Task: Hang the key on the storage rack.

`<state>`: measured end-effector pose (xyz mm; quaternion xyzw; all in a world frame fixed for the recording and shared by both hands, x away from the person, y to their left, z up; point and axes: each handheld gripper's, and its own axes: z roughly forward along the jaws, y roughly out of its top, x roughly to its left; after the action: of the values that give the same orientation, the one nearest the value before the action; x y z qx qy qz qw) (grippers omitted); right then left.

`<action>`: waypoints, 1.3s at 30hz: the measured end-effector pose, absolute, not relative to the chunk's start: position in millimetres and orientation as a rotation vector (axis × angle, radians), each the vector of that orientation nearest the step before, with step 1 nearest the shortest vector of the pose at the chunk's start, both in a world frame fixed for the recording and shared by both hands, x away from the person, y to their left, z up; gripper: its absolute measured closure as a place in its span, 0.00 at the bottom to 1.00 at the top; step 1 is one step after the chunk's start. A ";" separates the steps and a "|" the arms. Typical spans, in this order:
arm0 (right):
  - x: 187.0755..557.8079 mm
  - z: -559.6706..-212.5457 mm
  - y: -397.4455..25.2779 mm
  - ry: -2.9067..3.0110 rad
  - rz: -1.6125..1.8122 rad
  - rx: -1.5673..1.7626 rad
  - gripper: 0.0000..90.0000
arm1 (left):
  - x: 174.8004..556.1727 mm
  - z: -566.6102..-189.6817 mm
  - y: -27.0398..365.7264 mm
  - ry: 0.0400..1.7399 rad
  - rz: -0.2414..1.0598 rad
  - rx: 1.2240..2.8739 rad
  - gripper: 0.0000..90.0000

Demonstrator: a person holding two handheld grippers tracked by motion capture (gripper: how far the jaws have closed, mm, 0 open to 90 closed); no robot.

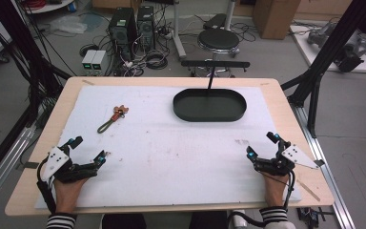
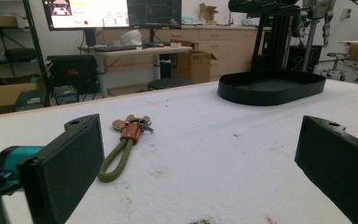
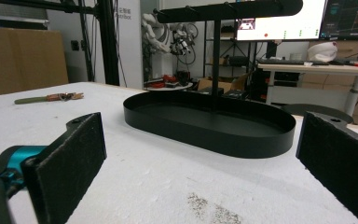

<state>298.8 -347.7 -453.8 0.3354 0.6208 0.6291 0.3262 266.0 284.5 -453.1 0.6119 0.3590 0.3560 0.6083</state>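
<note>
ahead of the left gripper (image 1: 86,151), whose jaws stand wide and empty, lies the green key strap (image 2: 119,156). right gripper (image 1: 263,145) is also wide, facing the black tray (image 3: 214,122). probably pick the strap: straddle its loop squarely, press low.

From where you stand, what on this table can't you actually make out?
- Keys on the green strap: too small in the high view, and low and bunched in the left gripper view, so no count.
- Black tray with its stand: the crossbar's hooks are cut by the top edge in the right gripper view.
- Dark specks on the white mat: blurred; stain or crumbs, unclear.
</note>
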 end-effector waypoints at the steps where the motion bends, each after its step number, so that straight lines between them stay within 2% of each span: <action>1: 298.7 -453.8 -348.1 1.626 1.655 0.889 0.00 | 265.9 -453.1 284.7 0.833 0.823 1.410 0.02; 23: 299.0 -453.7 -347.9 1.627 1.649 0.875 0.00 | 270.7 -447.9 284.2 0.848 0.800 1.460 0.02; 29: 298.5 -453.8 -347.5 1.629 1.649 0.881 0.00 | 278.5 -427.4 290.2 0.852 0.757 1.455 0.02; 39: 298.6 -453.8 -347.3 1.626 1.648 0.879 0.00 | 309.6 -384.9 296.1 0.804 0.710 1.627 0.02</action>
<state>298.6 -347.3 -453.8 0.3355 0.6206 0.6291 0.3264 309.6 296.1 -384.9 0.6907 0.3415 0.3016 0.5616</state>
